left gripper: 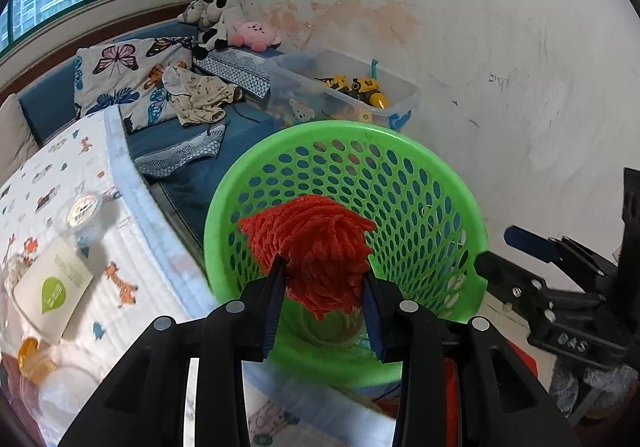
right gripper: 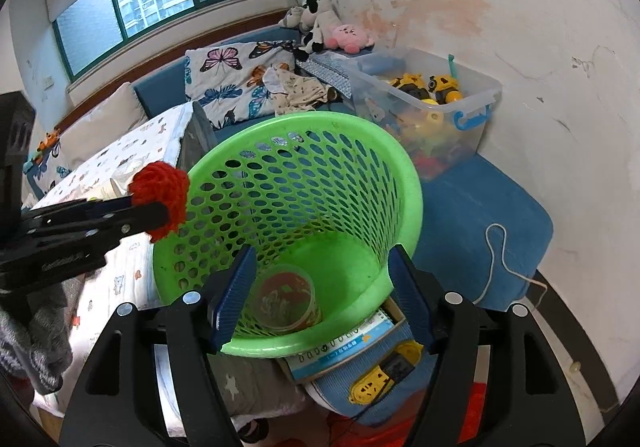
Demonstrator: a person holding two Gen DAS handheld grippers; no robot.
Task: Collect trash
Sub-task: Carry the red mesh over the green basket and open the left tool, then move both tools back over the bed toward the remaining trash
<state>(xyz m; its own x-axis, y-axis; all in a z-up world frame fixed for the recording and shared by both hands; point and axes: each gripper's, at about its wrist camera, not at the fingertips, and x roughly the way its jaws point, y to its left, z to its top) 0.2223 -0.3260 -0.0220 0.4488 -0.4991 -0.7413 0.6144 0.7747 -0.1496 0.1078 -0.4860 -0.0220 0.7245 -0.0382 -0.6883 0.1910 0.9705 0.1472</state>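
Note:
My left gripper point(left gripper: 323, 267) is shut on a red yarn ball point(left gripper: 316, 243) and holds it over the mouth of a green perforated basket point(left gripper: 348, 127). In the right wrist view the yarn ball point(right gripper: 160, 187) and left gripper point(right gripper: 158, 207) hang at the basket's left rim. My right gripper point(right gripper: 322, 253) is open above the near rim of the basket point(right gripper: 412, 183), with nothing between its blue pads. A clear plastic cup point(right gripper: 286, 301) with orange residue lies on the basket floor. The right gripper point(left gripper: 508, 253) also shows at the right edge of the left wrist view.
A bed with an animal-print sheet point(left gripper: 120, 247) lies left of the basket, bearing a lidded clear cup point(left gripper: 80, 215) and a white packet point(left gripper: 52, 287). A clear toy bin point(right gripper: 480, 95) stands behind. A booklet point(right gripper: 352, 343) and yellow power strip point(right gripper: 384, 371) lie under the basket.

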